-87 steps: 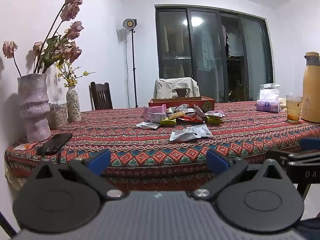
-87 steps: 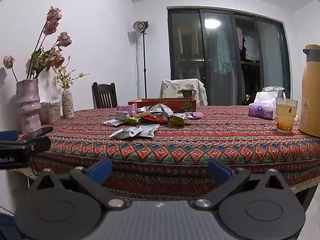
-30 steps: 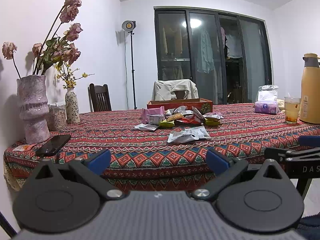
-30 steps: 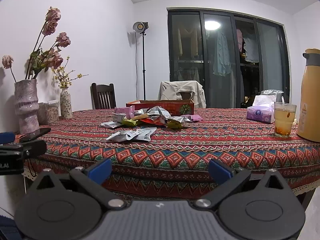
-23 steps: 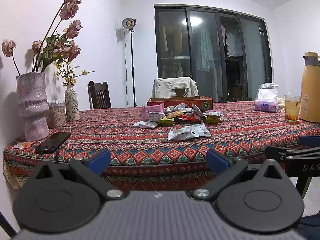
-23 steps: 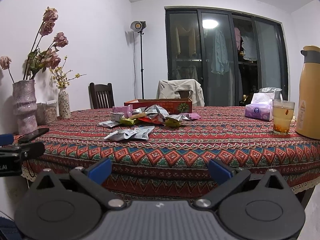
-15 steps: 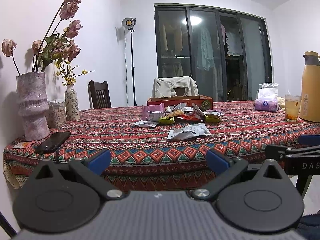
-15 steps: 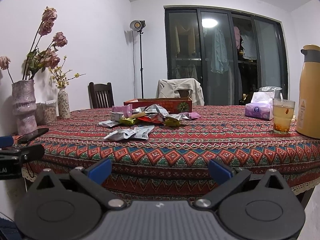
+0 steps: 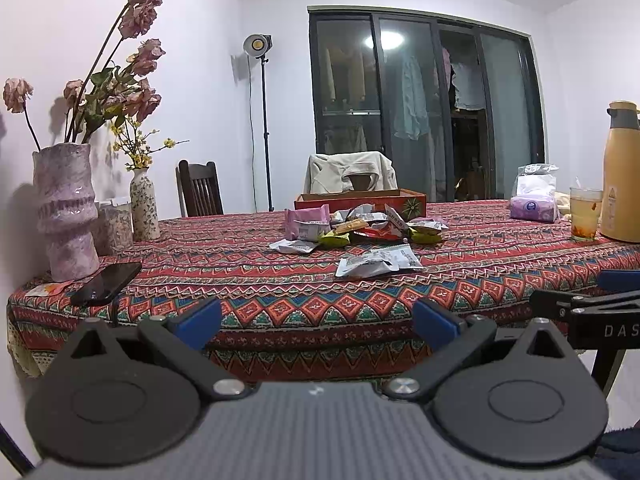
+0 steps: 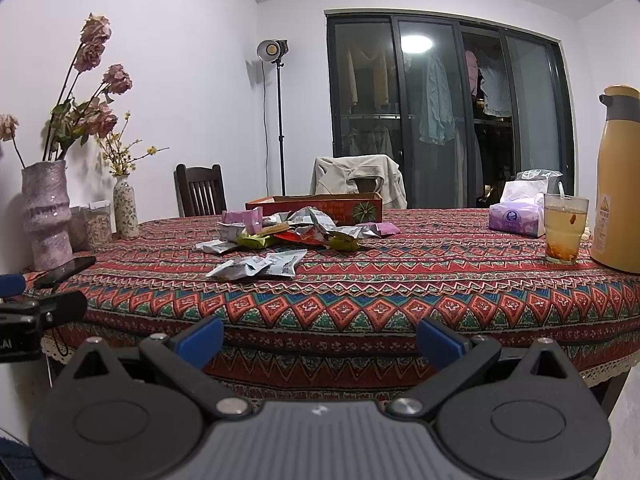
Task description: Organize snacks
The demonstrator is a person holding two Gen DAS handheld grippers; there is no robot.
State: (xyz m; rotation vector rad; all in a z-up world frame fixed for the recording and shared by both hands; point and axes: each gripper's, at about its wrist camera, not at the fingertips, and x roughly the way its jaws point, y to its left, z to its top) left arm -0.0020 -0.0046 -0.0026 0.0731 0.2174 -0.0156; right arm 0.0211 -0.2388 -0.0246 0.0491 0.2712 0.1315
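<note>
A heap of snack packets (image 9: 360, 228) lies mid-table on the patterned cloth, also in the right wrist view (image 10: 296, 232). Silver packets (image 9: 378, 262) lie nearer the front, also in the right wrist view (image 10: 260, 266). A red open box (image 9: 360, 202) stands behind the heap, also in the right wrist view (image 10: 316, 204). My left gripper (image 9: 316, 322) is open and empty, in front of the table's near edge. My right gripper (image 10: 320, 340) is open and empty, also short of the edge. Each gripper shows at the side of the other's view.
A pink vase with dried flowers (image 9: 66, 212), a small vase (image 9: 144, 208) and a black phone (image 9: 106, 282) stand at the table's left. A tissue pack (image 10: 516, 218), a glass of tea (image 10: 564, 228) and a yellow thermos (image 10: 618, 184) stand at the right. Chairs stand behind.
Both grippers have shifted only slightly before the table edge, staying open and empty. The right wrist view rose a little. Nothing on the table moved.
</note>
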